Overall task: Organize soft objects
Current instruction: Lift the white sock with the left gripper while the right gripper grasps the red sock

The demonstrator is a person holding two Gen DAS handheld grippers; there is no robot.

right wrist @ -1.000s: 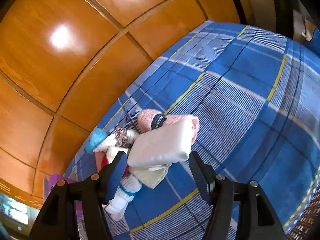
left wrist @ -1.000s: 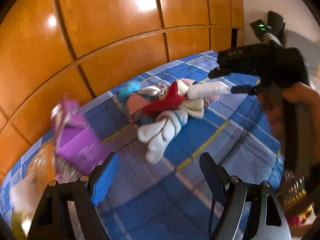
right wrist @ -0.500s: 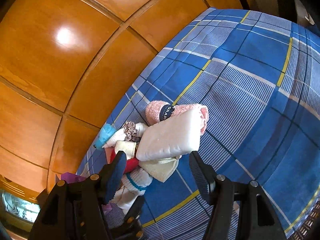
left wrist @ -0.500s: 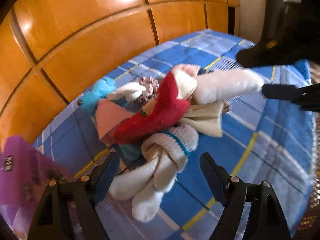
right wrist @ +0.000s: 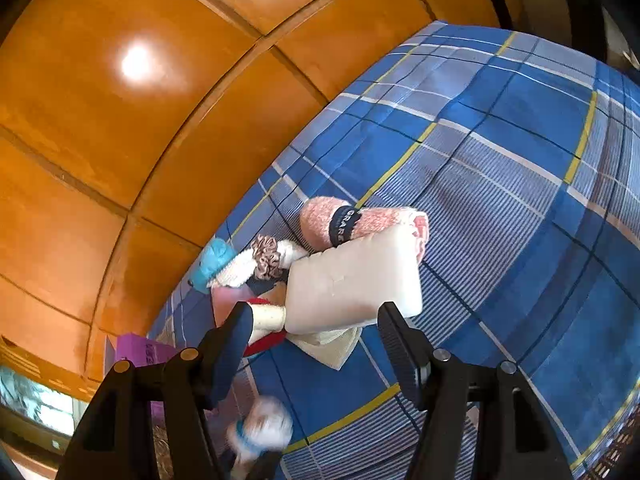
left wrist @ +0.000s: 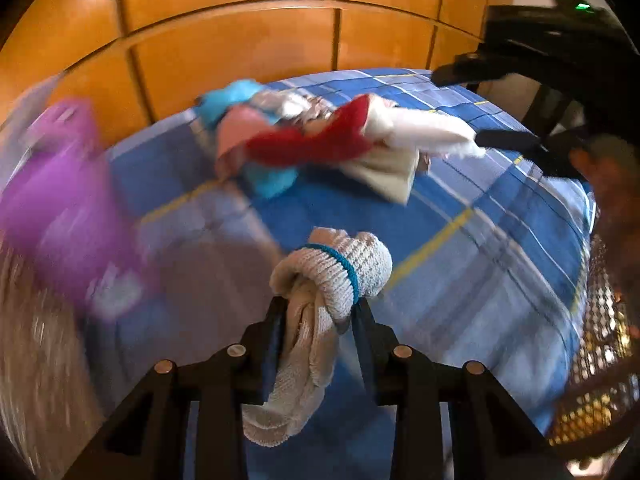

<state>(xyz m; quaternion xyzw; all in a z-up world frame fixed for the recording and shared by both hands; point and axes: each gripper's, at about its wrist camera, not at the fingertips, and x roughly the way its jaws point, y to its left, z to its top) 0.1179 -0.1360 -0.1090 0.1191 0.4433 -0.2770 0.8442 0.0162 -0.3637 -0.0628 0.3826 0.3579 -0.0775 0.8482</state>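
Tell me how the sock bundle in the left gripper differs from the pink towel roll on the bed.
The sock bundle is whitish with a teal stripe; the pink towel roll wears a dark band. The socks hang clamped in the left gripper, off the pile; the roll lies on the bedspread. Both are soft.

The dark band (right wrist: pixel 345 225) around the pink rolled towel (right wrist: pixel 320 218) reads "GRAR", partly hidden.

Motion blur smeared the purple box (left wrist: pixel 60 200) and the left side of the left wrist view, the white sock bundle (right wrist: pixel 260 428) showed only as a blurred patch low in the right wrist view, and the band's lettering (right wrist: pixel 346 226) was partly hidden.
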